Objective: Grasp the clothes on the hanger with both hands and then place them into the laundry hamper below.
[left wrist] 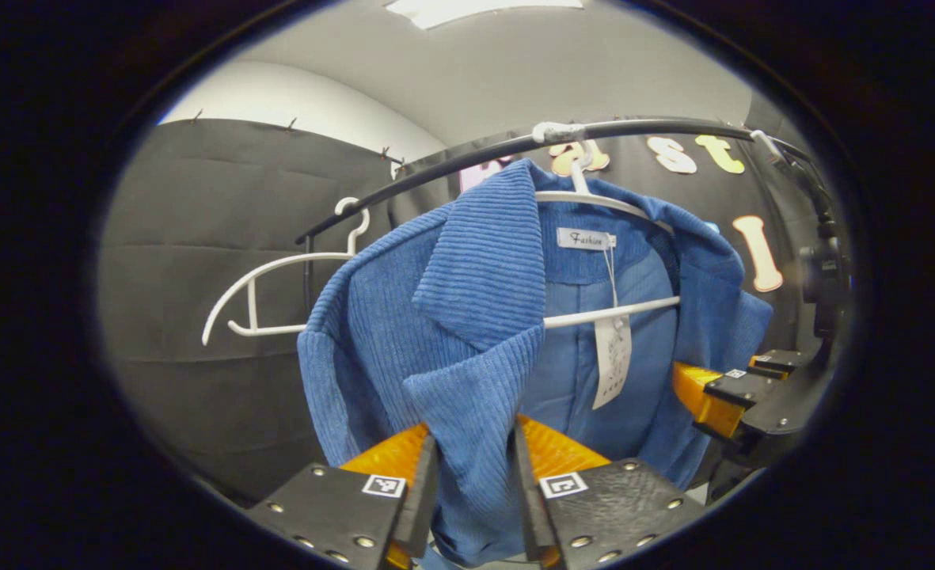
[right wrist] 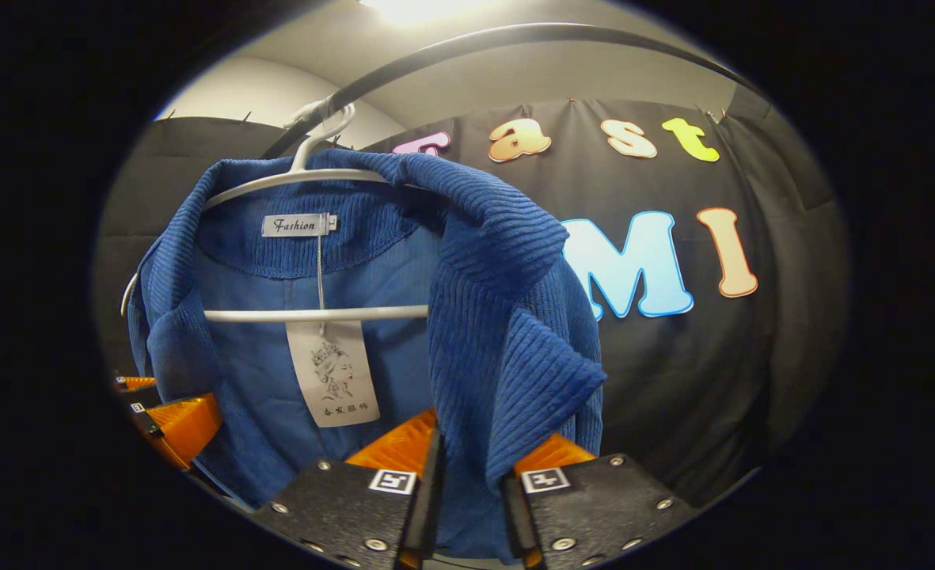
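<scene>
A blue corduroy jacket hangs on a white hanger from a black rail. My left gripper is shut on the jacket's left front lapel, with the cloth filling the gap between both fingers. In the right gripper view the same jacket hangs on its hanger, and my right gripper is shut on the other front edge. Each gripper shows in the other's view, beside the jacket: the right gripper, the left gripper.
An empty white hanger hangs on the rail to the left of the jacket. A paper tag dangles from the collar label. The black cloth wall stands close behind, and the rail's upright post is at the right.
</scene>
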The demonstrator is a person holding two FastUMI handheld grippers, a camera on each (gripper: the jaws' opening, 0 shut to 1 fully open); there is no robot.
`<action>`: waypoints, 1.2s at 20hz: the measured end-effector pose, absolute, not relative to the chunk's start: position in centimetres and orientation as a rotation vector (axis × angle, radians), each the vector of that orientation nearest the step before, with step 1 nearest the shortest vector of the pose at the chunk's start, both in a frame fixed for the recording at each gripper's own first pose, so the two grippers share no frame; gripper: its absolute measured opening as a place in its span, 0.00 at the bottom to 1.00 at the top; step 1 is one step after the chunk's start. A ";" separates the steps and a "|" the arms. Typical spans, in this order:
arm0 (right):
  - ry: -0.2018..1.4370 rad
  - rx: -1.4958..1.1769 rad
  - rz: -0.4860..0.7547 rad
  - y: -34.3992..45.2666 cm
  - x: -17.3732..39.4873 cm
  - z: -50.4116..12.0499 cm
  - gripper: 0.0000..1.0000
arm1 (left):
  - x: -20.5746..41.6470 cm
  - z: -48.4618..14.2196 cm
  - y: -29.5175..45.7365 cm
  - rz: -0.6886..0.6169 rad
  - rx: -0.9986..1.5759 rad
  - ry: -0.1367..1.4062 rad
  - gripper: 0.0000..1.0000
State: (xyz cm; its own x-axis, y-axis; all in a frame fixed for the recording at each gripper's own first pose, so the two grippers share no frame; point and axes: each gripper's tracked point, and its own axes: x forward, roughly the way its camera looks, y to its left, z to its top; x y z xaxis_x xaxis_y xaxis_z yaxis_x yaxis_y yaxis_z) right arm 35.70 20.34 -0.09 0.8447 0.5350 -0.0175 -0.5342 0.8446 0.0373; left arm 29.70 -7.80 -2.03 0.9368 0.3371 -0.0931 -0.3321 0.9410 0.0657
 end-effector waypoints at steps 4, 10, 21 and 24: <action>-0.047 0.028 0.578 20.0 34.6 1.8 0.04 | 28.8 -1.8 -8.1 0.317 0.064 0.113 0.10; -0.166 0.031 0.514 17.7 34.9 6.3 0.03 | 27.3 1.0 -9.3 0.260 0.089 0.071 0.00; -0.286 0.010 0.441 15.0 36.9 11.9 0.03 | 23.0 9.5 -6.0 0.276 0.118 -0.040 0.01; -0.308 0.005 0.417 14.5 37.7 12.8 0.03 | 22.3 10.6 -4.1 0.299 0.122 -0.054 0.00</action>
